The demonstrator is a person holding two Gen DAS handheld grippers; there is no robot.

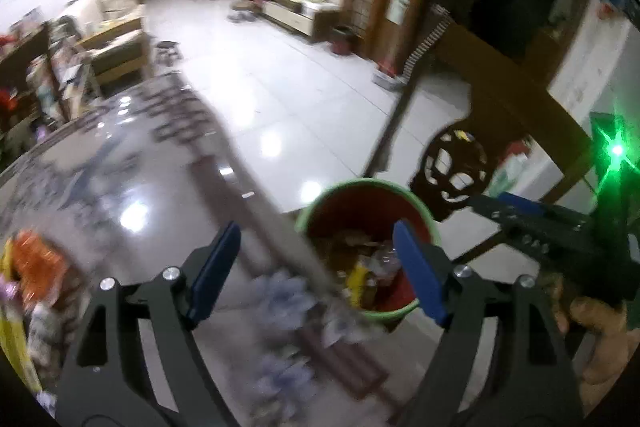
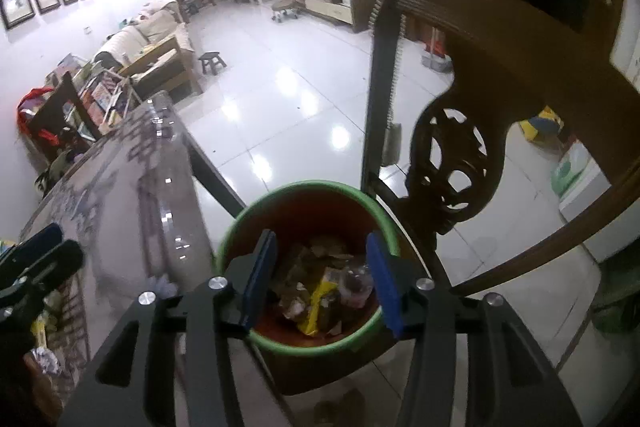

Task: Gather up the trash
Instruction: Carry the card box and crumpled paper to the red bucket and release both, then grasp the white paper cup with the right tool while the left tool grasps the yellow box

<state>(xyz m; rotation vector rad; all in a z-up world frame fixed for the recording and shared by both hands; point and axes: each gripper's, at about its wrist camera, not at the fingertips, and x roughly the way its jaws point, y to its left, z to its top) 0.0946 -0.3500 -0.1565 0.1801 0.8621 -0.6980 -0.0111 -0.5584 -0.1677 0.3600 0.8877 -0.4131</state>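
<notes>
2 tools (image 2: pixel 322 279) (both empty) above trash bin (image 2: pixel 240 227).

A green-rimmed bin (image 2: pixel 308 343) stands on the glossy tiled floor (image 2: pixel 280 99); blurred wrappers (image 1: pixel 36 267), seemingly, litter the table (image 1: pixel 120 163).

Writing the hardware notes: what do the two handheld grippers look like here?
Both match: the left gripper and right gripper have black cut-out linkage arms, silver pivot bolts and flat blue finger pads. The left view shows a green light on the right unit's body. No cables or sleeves visible.
</notes>
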